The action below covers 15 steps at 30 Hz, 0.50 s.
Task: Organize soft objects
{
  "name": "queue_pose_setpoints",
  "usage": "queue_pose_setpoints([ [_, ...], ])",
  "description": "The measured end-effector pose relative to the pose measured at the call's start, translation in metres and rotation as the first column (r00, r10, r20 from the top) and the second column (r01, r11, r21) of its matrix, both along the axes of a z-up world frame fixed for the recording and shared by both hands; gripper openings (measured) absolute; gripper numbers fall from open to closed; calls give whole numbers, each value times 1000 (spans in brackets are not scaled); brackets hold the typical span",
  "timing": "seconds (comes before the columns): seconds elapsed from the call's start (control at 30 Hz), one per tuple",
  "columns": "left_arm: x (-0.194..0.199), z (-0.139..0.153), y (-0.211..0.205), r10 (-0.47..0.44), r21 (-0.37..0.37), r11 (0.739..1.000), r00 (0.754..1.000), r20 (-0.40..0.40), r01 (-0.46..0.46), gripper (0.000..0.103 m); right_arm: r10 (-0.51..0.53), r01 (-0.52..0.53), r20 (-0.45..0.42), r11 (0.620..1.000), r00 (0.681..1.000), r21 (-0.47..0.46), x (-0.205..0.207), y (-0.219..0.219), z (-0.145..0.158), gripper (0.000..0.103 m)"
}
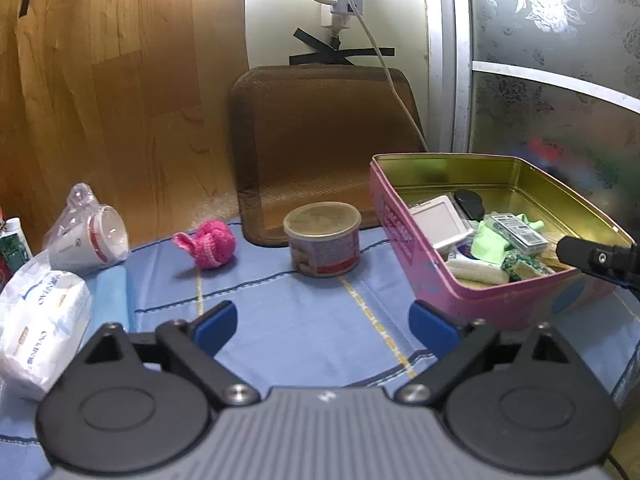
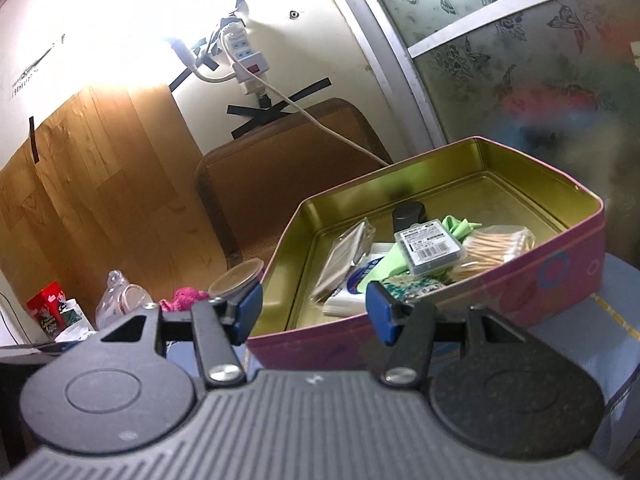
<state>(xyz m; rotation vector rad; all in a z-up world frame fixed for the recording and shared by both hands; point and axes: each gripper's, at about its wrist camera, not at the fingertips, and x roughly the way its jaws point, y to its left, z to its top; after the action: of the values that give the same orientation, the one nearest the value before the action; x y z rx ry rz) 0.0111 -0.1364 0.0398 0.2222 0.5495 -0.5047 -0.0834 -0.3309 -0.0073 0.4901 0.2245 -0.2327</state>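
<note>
A pink knitted soft item [image 1: 209, 249] lies on the blue cloth [image 1: 304, 320], left of a round can [image 1: 322, 245]. It shows partly in the right wrist view [image 2: 182, 298]. A pink tin [image 1: 436, 280] with gold inside holds a green cloth [image 1: 490, 246], small boxes and packets. My left gripper [image 1: 322, 326] is open and empty, low over the cloth in front of the can. My right gripper [image 2: 314, 310] is open and empty, just above the tin's near wall [image 2: 500, 300]; part of it shows in the left wrist view [image 1: 592, 258] at the tin's right rim.
A bagged paper cup [image 1: 90, 240] and a white tissue pack [image 1: 38, 332] lie at the left. A brown cushion [image 1: 320, 140] leans on the wall behind the can. A power strip and cable [image 1: 340, 4] hang above. A red box [image 2: 46, 308] stands far left.
</note>
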Motion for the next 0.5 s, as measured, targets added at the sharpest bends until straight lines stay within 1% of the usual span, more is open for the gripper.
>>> queue_pose_setpoints([
  [0.13, -1, -1, 3, 5, 5, 1000, 1000, 6, -5, 103, -11, 11, -8, 1000, 1000, 10, 1, 3, 1, 60],
  [0.23, 0, -2, 6, 11, 4, 1000, 1000, 6, -11, 103, -10, 10, -7, 1000, 1000, 20, 2, 3, 1, 60],
  [0.5, 3, -3, 8, 21, 7, 1000, 1000, -8, -21, 103, -13, 13, -7, 1000, 1000, 5, 3, 7, 1, 60],
])
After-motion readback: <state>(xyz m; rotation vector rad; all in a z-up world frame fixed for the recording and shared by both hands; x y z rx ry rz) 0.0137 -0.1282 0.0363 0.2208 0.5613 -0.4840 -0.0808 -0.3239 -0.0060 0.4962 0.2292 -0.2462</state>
